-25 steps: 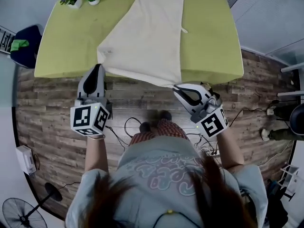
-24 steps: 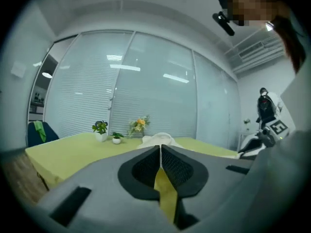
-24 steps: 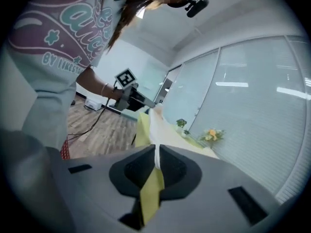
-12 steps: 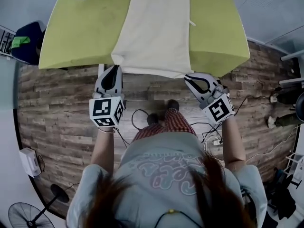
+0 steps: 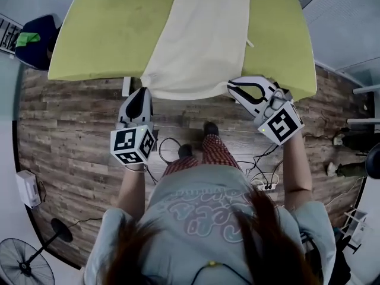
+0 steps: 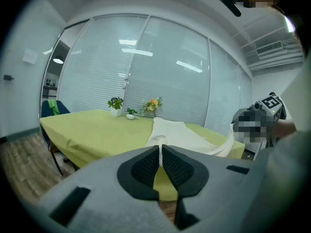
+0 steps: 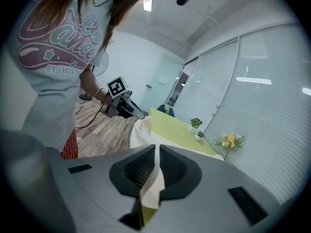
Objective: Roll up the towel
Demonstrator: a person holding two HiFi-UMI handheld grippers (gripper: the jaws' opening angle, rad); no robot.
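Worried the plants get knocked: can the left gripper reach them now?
Probably not: the left gripper is shut on the towel at its near corner, and the potted plants stand at the far edge of the table.

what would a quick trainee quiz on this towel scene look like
1. True or false: the towel is already rolled up.
2. The table top is: A green, B white, C bare wood.
3. What are the jaws of the left gripper and the right gripper shut on?

Key: 1 false, it lies spread flat along the table. 2 A. 3 the towel's two near corners, at the table's near edge.
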